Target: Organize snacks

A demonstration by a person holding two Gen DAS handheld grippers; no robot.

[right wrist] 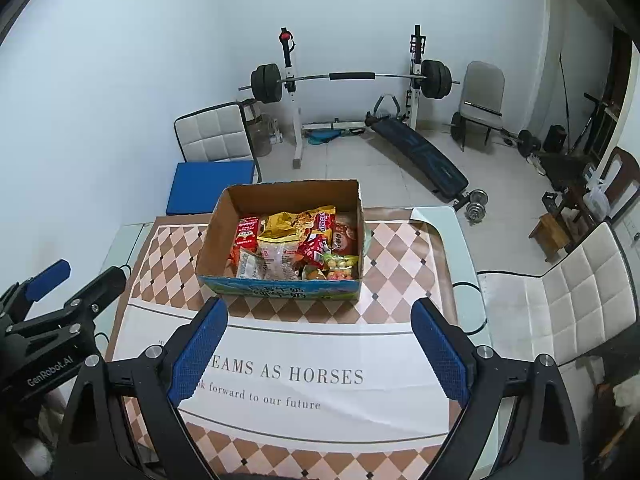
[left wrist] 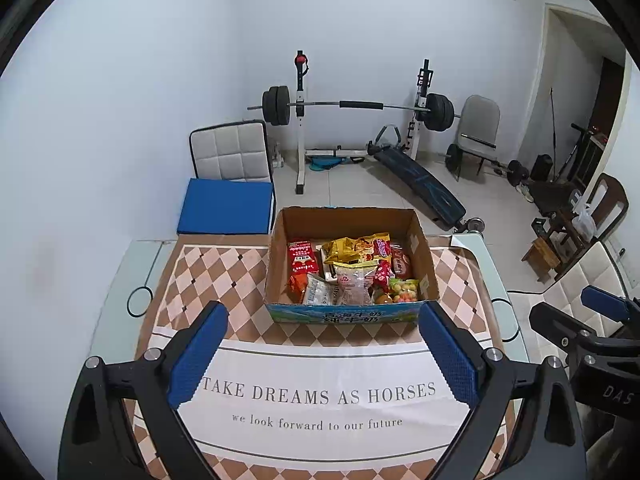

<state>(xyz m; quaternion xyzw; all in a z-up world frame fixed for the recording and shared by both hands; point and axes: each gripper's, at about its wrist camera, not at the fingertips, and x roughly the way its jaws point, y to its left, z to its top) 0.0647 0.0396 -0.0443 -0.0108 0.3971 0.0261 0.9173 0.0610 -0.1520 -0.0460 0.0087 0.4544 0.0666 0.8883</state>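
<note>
An open cardboard box (left wrist: pixel 424 252) stands on the far half of the table and holds several snack packets: a red carton (left wrist: pixel 303 261), a yellow bag (left wrist: pixel 349 249), a clear pouch (left wrist: pixel 354 283). The box also shows in the right wrist view (right wrist: pixel 218 226). My left gripper (left wrist: pixel 323 320) is open and empty, hovering over the tablecloth in front of the box. My right gripper (right wrist: pixel 319 315) is open and empty, beside the left one, also short of the box. The right gripper shows at the left view's right edge (left wrist: pixel 592 320); the left gripper shows at the right view's left edge (right wrist: pixel 60 292).
A checked tablecloth with printed words (left wrist: pixel 320 392) covers a glass table (left wrist: pixel 136 272). Padded chairs stand behind the table (left wrist: pixel 232 160) and at the right (right wrist: pixel 560 300). A barbell rack (left wrist: pixel 352 106) and bench (left wrist: pixel 420 180) stand on the floor beyond.
</note>
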